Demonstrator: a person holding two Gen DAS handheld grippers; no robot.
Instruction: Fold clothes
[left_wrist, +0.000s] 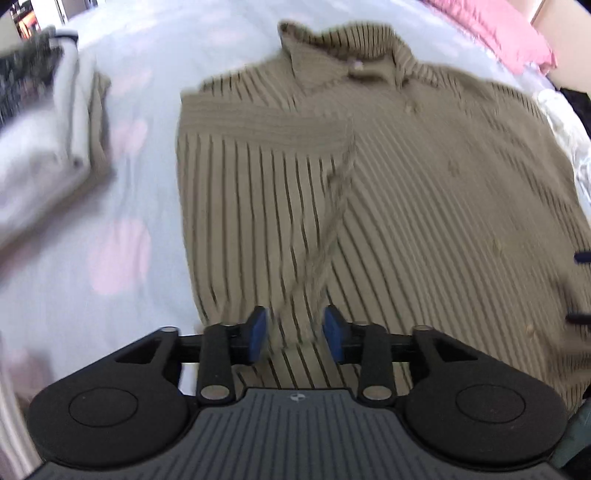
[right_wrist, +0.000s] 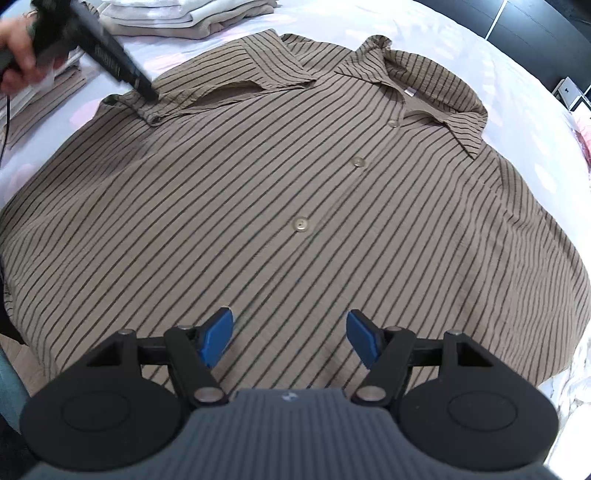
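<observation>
1. A stack of folded pale garments (right_wrist: 184, 16) lies at the left on the white bedsheet (left_wrist: 147, 44).
2. The left gripper (left_wrist: 295, 334), jaws parted and holding nothing, hangs over the folded-in sleeve.
3. The brown striped button-up shirt (right_wrist: 295, 192) lies face-up mid-bed, one sleeve folded across; its body looks unfolded.
4. The right gripper (right_wrist: 291, 338) hangs wide apart and empty above the hem.
</observation>
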